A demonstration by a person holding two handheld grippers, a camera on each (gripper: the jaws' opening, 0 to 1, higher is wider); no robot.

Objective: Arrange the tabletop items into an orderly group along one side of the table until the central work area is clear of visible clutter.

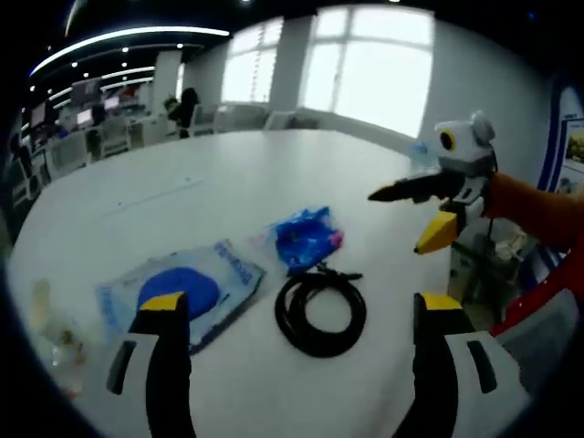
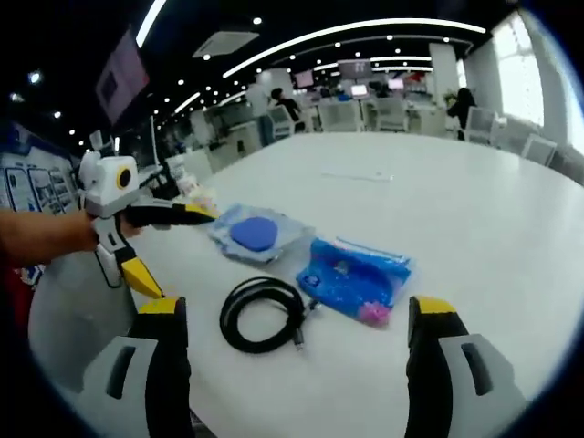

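Clutter sits mid-bench: coiled cable (image 1: 320, 311) between blue-disc packet (image 1: 182, 294) and crumpled blue bag (image 1: 306, 237). Both grippers, left (image 1: 301, 315) and right (image 2: 297, 315), hover with jaws wide, empty. Next likely calls for closing on the cable.

On the bench (image 1: 228, 173) in my left gripper view, the coiled cable (image 1: 320, 310) lies nearest me. The flat pouch with a round pad (image 1: 182, 292) lies to its left, and the crumpled bag (image 1: 306, 237) just behind it. A small clear packet (image 1: 55, 333) sits far left, well apart from them.
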